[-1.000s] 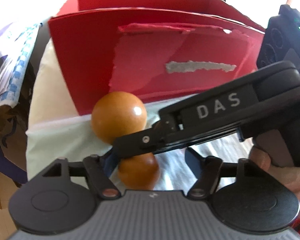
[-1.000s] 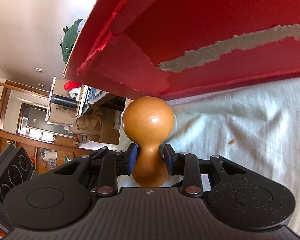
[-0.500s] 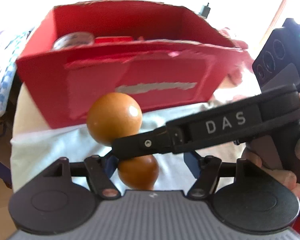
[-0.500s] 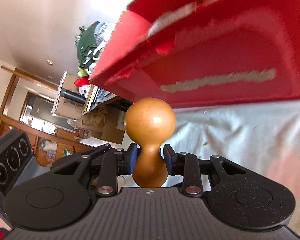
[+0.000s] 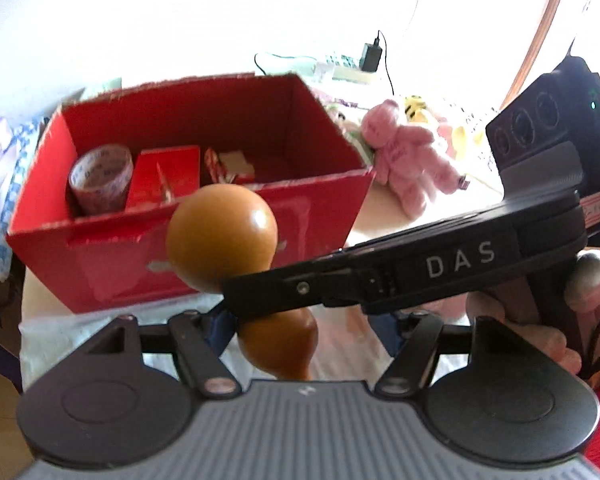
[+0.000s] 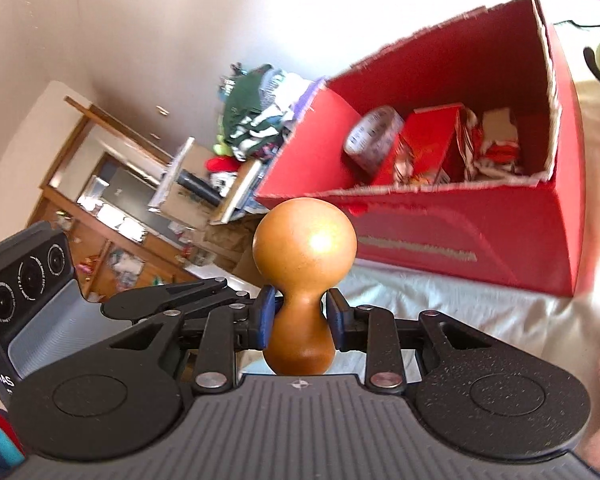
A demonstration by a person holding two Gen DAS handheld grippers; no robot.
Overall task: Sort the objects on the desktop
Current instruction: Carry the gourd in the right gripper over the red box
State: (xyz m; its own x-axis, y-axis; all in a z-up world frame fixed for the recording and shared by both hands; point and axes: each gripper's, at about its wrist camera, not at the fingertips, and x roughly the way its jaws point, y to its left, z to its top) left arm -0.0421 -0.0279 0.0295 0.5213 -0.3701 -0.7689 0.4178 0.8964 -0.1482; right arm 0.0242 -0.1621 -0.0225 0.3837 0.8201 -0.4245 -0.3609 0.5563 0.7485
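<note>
Right gripper (image 6: 300, 316): pinching the gourd (image 6: 304, 256) at its waist.
Left gripper (image 5: 304, 320): spread, idle.
Next: clear the box (image 6: 480, 240) rim, release low beside the tape (image 6: 374, 136).

Pink teddy (image 5: 410, 156) lies on the desk (image 5: 384, 220) just beside the red box's right wall, toward the far right corner. Yellow plush (image 5: 416, 106) behind it, partly hidden. Power strip (image 5: 346, 72) at the far edge, black adapter (image 5: 371, 56) plugged in, cable trailing. White cloth (image 6: 480, 312) covers the near desk. Off the left edge: clothes pile (image 6: 256, 120), cardboard boxes (image 6: 220, 236), wooden cabinet (image 6: 96, 216).
</note>
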